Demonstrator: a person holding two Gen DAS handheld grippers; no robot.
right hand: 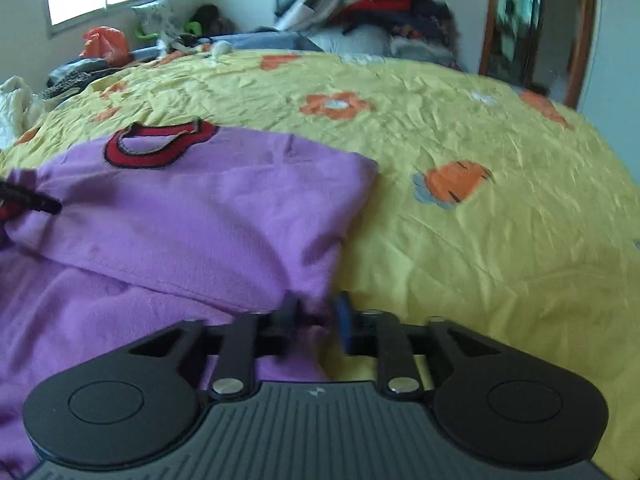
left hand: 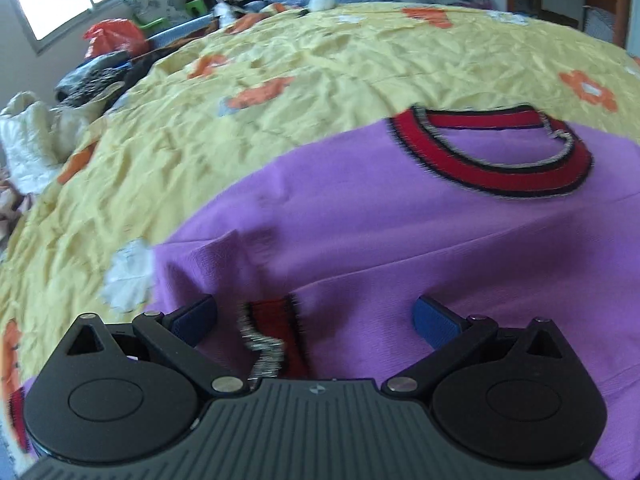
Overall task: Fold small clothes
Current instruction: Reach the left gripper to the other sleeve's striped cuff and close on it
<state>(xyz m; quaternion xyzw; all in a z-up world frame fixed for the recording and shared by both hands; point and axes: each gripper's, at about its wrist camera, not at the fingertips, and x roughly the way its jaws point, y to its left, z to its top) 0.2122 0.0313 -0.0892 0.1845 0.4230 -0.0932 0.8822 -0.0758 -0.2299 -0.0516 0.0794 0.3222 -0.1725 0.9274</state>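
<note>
A small purple shirt (left hand: 360,232) with a red, black-edged collar (left hand: 492,148) lies on the yellow flowered bedspread (left hand: 280,92). My left gripper (left hand: 316,320) is open just above the shirt, and a folded-in sleeve with a red cuff (left hand: 276,332) lies between its blue pads. In the right wrist view the shirt (right hand: 192,216) fills the lower left, its collar (right hand: 156,146) at the far end. My right gripper (right hand: 316,320) is shut on the shirt's right side edge, where the sleeve is folded over the body.
The bedspread (right hand: 480,220) stretches to the right and far side. An orange bag (right hand: 104,42), dark clothes and a white heap (left hand: 28,140) lie at the bed's left edge. A large clothes pile (right hand: 372,16) and a wooden-framed door (right hand: 536,24) are beyond the bed.
</note>
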